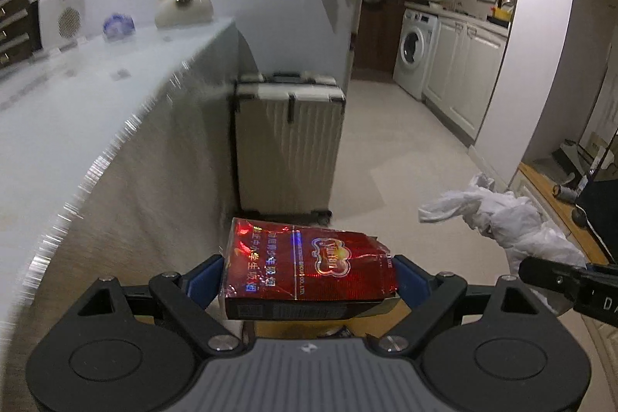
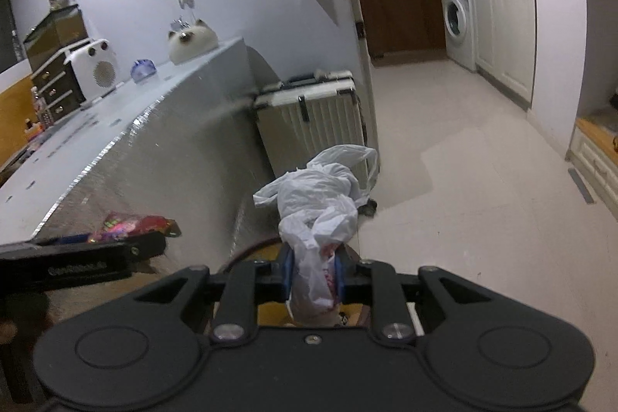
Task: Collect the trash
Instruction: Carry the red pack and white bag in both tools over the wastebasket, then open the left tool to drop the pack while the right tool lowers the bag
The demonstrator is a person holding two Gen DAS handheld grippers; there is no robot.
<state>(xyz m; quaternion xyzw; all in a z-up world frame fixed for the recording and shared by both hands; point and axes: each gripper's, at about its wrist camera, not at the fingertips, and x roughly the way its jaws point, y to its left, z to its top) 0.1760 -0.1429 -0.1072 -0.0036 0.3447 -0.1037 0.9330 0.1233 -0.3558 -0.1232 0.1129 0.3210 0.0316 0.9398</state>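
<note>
Pale floor [image 1: 405, 157] and a white table [image 1: 77, 111] lie behind both grippers. Between the blue pads of the left gripper [image 1: 309, 280] sits a shiny red cigarette box [image 1: 305, 269], pinched across its width. The right gripper [image 2: 313, 277], pressed narrow, pinches a crumpled white plastic bag [image 2: 320, 195]. Only the left view shows the box's printed face; only the right view shows pink contents inside the bag. A ribbed beige suitcase [image 1: 289, 145] stands beyond.
</note>
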